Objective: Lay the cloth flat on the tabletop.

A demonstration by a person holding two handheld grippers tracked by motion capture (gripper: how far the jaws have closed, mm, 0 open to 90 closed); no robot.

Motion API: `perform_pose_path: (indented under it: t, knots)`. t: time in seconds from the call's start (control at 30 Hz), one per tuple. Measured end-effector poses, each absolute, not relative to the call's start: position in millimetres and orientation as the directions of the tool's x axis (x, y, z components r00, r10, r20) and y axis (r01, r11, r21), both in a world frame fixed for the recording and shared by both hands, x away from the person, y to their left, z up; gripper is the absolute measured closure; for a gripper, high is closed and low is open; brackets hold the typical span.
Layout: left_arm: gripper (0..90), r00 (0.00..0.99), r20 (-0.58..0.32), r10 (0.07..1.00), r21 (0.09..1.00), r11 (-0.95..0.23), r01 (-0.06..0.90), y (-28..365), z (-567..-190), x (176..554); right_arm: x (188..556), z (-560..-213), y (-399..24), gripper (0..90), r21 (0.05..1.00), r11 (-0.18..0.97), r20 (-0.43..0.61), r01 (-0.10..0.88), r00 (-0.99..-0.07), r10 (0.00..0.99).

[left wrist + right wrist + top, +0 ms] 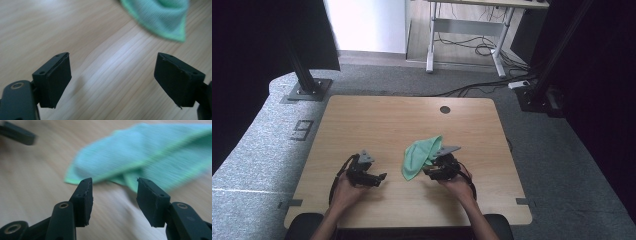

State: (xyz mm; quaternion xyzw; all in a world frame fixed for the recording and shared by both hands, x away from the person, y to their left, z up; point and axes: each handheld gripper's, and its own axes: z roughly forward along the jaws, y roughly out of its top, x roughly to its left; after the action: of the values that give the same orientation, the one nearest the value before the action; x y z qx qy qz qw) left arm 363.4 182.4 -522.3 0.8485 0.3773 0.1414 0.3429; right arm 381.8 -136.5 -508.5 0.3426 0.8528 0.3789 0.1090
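Left gripper [112, 75]: fingers wide, nothing between them.
Right gripper [113, 195]: fingers parted, empty.
Green cloth [419, 155]: crumpled on worktop [377, 120].

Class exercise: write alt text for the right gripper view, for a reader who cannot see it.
A crumpled green cloth lies on a wooden table, blurred, just beyond the right gripper, whose two black fingers stand apart with nothing between them.

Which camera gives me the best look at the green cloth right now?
The high view: the whole crumpled green cloth shows on the table. The right gripper view shows it close but blurred and cropped; the left gripper view catches one corner.
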Motion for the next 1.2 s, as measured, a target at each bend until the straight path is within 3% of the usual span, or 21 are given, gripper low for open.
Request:
perform_pose_path:
  t: [0.27,0.47,0.6,0.67,0.7,0.73,0.8,0.87,0.97,1.2]
  knots:
    - [17.7,0.776,-0.016,0.63,0.7,-0.547,0.459,128,-505,375,399,-512,-170,49.5,0.726,0.405,0.078,0.555,-0.652,0.754]
    - [20.6,0.809,-0.027,0.588,0.705,-0.563,0.432,103,-505,379,408,-516,-166,49.4,0.729,0.387,0.101,0.565,-0.648,0.755]
    - [27.4,0.819,-0.038,0.573,0.681,-0.585,0.44,93,-517,381,413,-523,-159,51.3,0.721,0.39,0.111,0.573,-0.651,0.751]
    - [41.7,0.814,-0.009,0.581,0.651,-0.615,0.445,91,-528,380,414,-528,-154,67.5,0.701,0.409,0.111,0.584,-0.656,0.746]
    - [46.9,0.814,-0.009,0.581,0.651,-0.615,0.445,91,-528,380,414,-528,-154,67.5,0.701,0.409,0.111,0.584,-0.656,0.746]
    - [46.9,0.814,-0.006,0.581,0.645,-0.62,0.447,91,-531,379,414,-530,-153,73.5,0.699,0.413,0.107,0.584,-0.656,0.747]
    - [62.9,0.816,-0.014,0.578,0.637,-0.623,0.453,93,-535,379,414,-531,-152,84.5,0.697,0.408,0.122,0.59,-0.658,0.743]
    - [78.3,0.814,-0.034,0.58,0.647,-0.608,0.46,97,-534,379,412,-529,-153,86.8,0.702,0.409,0.117,0.583,-0.661,0.742]
    - [83.0,0.803,-0.058,0.592,0.693,-0.555,0.46,109,-519,377,406,-510,-158,87.5,0.722,0.416,0.089,0.553,-0.671,0.736]
    - [82.2,0.784,-0.131,0.607,0.801,-0.401,0.444,148,-461,372,395,-450,-173,87.5,0.756,0.444,-0.006,0.482,-0.672,0.74]
